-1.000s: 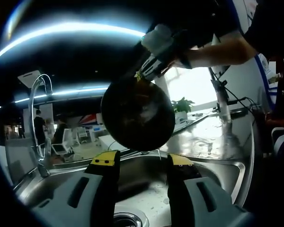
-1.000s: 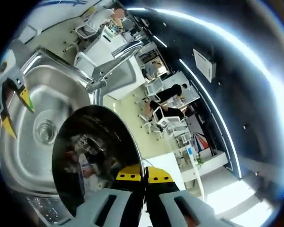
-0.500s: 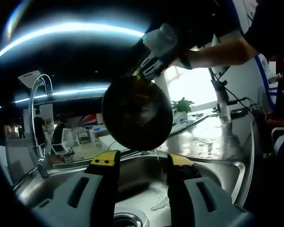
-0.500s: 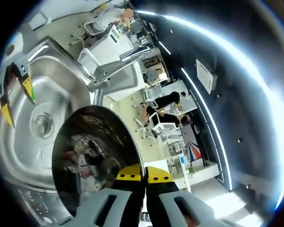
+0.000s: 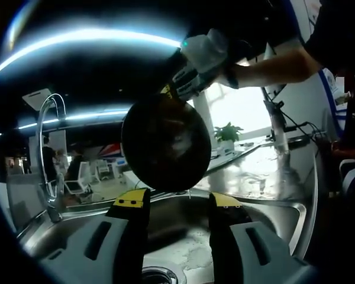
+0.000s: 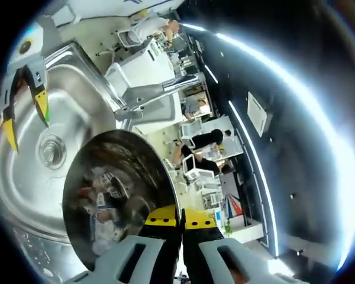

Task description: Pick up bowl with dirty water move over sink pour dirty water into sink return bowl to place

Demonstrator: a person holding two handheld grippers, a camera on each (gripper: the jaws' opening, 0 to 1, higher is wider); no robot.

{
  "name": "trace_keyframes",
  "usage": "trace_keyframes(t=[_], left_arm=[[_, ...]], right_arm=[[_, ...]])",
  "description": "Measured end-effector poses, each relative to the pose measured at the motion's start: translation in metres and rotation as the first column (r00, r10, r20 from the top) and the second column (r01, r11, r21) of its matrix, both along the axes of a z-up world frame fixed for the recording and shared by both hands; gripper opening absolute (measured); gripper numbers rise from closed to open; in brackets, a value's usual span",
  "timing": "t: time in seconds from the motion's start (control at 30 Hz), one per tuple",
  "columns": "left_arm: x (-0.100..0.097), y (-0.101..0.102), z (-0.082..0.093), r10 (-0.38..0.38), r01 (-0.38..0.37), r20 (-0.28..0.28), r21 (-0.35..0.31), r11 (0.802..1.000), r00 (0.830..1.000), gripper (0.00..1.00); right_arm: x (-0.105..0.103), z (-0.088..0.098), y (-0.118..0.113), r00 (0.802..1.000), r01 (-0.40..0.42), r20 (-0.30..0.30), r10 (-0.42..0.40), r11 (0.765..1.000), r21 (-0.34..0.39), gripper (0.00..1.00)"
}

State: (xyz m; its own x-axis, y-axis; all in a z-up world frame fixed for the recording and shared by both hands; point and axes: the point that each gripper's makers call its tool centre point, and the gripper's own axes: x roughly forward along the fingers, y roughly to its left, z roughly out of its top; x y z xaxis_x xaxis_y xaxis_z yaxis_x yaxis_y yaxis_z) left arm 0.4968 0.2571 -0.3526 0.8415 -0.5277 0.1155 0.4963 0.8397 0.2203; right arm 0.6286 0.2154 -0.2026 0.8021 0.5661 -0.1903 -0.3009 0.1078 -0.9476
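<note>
Stainless sink [image 5: 284,216] beneath a tilted steel bowl [image 5: 165,142], its rim pinched by the right claw [image 6: 178,218] so dirty water can drain into the basin; the shiny bowl hangs above the sink while the left claw [image 5: 174,201] waits spread and empty below it

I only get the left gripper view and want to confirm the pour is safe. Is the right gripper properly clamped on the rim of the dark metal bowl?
Observer: In the right gripper view, the right gripper is shut on the rim of the dark metal bowl.
Operator: Is the bowl over the basin?
Observer: Yes, the stainless steel sink and its round drain lie beyond the tilted bowl.
Operator: Where is my left gripper relative to that?
Observer: The open left gripper sits at the sink's far side, apart from the bowl.
</note>
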Motion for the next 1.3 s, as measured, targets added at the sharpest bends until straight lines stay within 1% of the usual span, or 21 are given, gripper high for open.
trace_keyframes(t=[0.13,0.3,0.37,0.6,0.8,1.0,1.07,1.1,1.23,1.3], left_arm=[[0.000,0.000,0.000,0.000,0.000,0.002,-0.001,1.000,1.000,0.39],[0.000,0.000,0.000,0.001,-0.001,0.003,-0.002,1.000,1.000,0.39],[0.000,0.000,0.000,0.000,0.000,0.003,-0.002,1.000,1.000,0.39],[0.000,0.000,0.001,0.001,-0.001,0.003,-0.003,1.000,1.000,0.39],[-0.001,0.000,0.001,0.002,-0.002,0.005,-0.004,1.000,1.000,0.39],[0.000,0.000,0.001,0.004,-0.004,0.005,-0.004,1.000,1.000,0.39],[0.000,0.000,0.001,0.004,-0.004,0.005,-0.004,1.000,1.000,0.39],[-0.001,0.000,0.001,0.005,-0.005,0.005,-0.004,1.000,1.000,0.39],[0.000,0.000,0.001,0.006,-0.006,0.005,-0.003,1.000,1.000,0.39],[0.000,0.000,0.001,0.007,-0.006,0.006,-0.002,1.000,1.000,0.39]], right_arm=[[-0.004,-0.002,0.002,1.000,-0.012,0.021,0.013,1.000,-0.024,0.00],[-0.006,0.000,0.005,0.999,-0.037,0.030,0.038,0.999,-0.022,0.00],[-0.007,0.000,0.008,0.998,-0.050,0.043,0.051,0.998,-0.030,0.00],[-0.007,0.000,0.010,0.998,-0.053,0.022,0.054,0.998,-0.024,0.00],[-0.004,-0.007,0.007,0.999,-0.036,-0.034,0.036,0.999,-0.014,0.00],[-0.003,-0.010,0.003,0.998,-0.017,-0.067,0.016,1.000,-0.004,0.00],[-0.003,-0.011,0.001,0.996,-0.007,-0.088,0.008,1.000,0.005,0.00],[-0.002,-0.013,0.000,0.993,-0.001,-0.115,0.003,1.000,0.015,0.00],[0.004,-0.017,-0.005,0.984,0.027,-0.177,-0.021,0.999,0.033,0.00],[0.006,-0.016,-0.007,0.983,0.032,-0.180,-0.025,0.999,0.035,0.00]])
